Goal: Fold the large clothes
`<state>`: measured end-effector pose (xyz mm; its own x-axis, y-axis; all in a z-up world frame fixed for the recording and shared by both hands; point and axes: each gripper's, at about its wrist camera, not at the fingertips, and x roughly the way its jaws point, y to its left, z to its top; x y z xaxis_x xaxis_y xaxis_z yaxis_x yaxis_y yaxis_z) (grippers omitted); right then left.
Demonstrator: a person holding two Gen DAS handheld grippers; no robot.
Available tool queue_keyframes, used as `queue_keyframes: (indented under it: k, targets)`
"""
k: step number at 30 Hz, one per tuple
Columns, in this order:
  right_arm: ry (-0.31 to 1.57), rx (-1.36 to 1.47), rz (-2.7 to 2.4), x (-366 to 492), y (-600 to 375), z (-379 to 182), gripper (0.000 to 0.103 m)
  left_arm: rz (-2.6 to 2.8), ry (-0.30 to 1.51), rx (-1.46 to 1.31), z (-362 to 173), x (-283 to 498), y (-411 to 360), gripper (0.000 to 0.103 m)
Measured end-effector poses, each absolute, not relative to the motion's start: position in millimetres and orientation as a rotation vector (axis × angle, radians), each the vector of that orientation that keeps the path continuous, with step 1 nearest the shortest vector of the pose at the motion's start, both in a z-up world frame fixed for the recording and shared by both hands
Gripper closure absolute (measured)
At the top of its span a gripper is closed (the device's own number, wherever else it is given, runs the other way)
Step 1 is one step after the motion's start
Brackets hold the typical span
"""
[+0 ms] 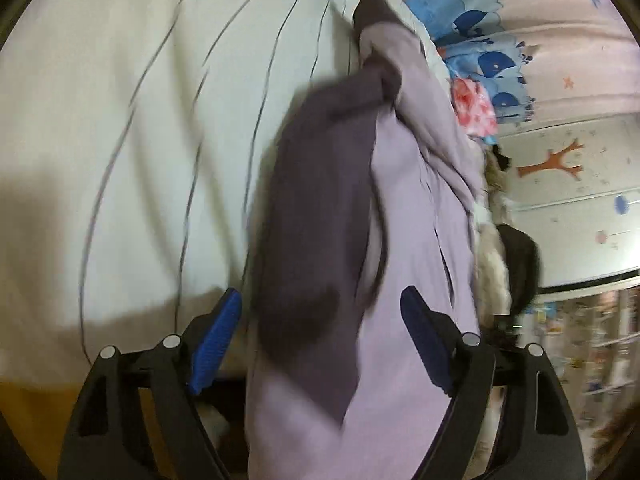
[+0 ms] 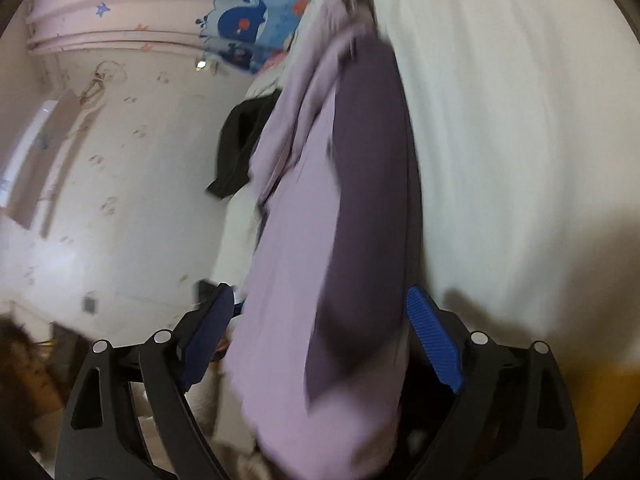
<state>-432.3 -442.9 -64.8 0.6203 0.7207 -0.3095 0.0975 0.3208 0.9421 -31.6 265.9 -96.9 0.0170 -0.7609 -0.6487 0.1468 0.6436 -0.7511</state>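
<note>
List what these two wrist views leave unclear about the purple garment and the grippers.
- Purple garment: motion blur in both views; type and fold state unreadable.
- Its lower end: cut off by the bottom edge in both views.
- Left gripper, right gripper: pads spread, but blur hides whether cloth touches them.

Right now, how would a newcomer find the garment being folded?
Start from the wide white bedsheet with thin dark lines. On it lies a long lilac garment, running away from the cameras. Only it combines pale lilac with a dark purple panel.
</note>
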Motion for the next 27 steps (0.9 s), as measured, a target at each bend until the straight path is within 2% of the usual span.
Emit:
queue_keyframes:
  k: [6,9,10,11,12,13,16,18,22,24,26,27]
  targets:
    - [0.848,1.284,0.569,-449,-409,-87,0.013,-0.917,1.485,-0.533,-128,-68,242,0.018]
    - [0.827,1.301,0.577,-435,-398,-90,0.014,-0.933,1.453,-0.540,-121,-79,219,0.018]
    - [0.817,1.272,0.580,-429,-392,-86,0.017,-0.909,1.436,-0.530,-116,-81,215,0.021]
    - [0.792,1.241,0.591,-426,-386,-81,0.025,-0.879,1.419,-0.528,-110,-83,213,0.027]
    - [0.772,1.193,0.583,-426,-379,-72,0.049,-0.837,1.407,-0.528,-104,-85,212,0.042]
    - [0.762,1.186,0.577,-420,-374,-66,0.078,-0.815,1.399,-0.527,-99,-90,218,0.056]
    - [0.671,1.148,0.592,-419,-371,-37,0.086,-0.790,1.335,-0.520,-66,-94,221,0.078]
    - [0.608,1.109,0.603,-419,-373,-9,0.088,-0.815,1.282,-0.514,-33,-102,218,0.083]
    - [0.529,1.011,0.638,-436,-381,51,0.089,-0.921,1.167,-0.466,32,-137,213,0.084]
    - [0.578,0.996,0.659,-442,-388,52,0.085,-0.946,1.157,-0.412,43,-150,215,0.084]
    - [0.697,0.990,0.606,-451,-404,25,0.070,-0.990,1.212,-0.322,32,-159,214,0.083]
    - [0.734,1.000,0.582,-455,-410,12,0.040,-0.996,1.274,-0.285,11,-158,218,0.076]
